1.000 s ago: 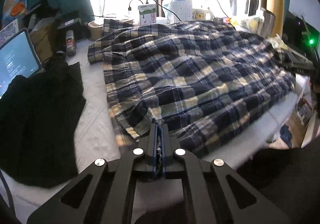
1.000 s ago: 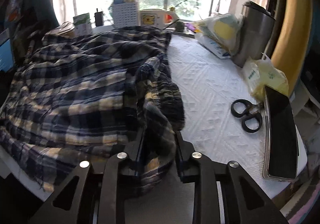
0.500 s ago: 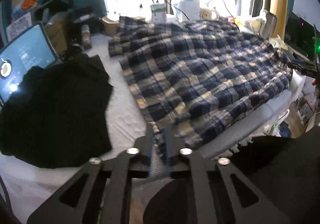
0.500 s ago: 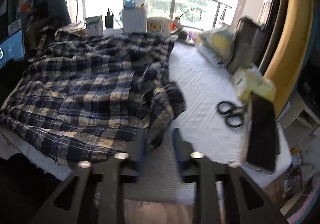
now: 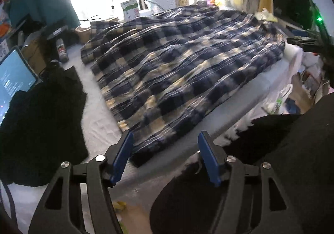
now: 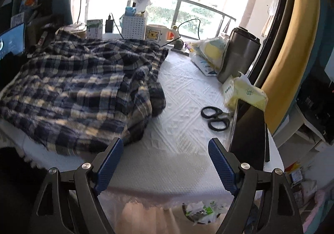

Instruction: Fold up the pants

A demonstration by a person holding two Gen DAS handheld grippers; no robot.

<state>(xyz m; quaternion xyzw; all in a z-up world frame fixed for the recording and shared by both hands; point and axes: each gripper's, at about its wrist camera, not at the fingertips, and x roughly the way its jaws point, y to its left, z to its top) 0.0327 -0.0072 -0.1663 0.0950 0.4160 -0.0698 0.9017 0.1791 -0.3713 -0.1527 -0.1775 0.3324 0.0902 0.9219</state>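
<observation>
plaid pants motion-blurred, black cloth cut off at left edge, laptop screen text unreadable

A white textured cover tops the table. On it lie the plaid pants — spread wide — plus black scissors, a dark garment and a steel tumbler.

both hand-held grippers just released pants.

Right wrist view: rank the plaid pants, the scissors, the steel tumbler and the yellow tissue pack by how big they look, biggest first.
1. plaid pants, by far the largest.
2. steel tumbler.
3. yellow tissue pack, close to the tumbler in apparent size, and nearer the camera, so this order is unsure.
4. scissors, smallest.
</observation>
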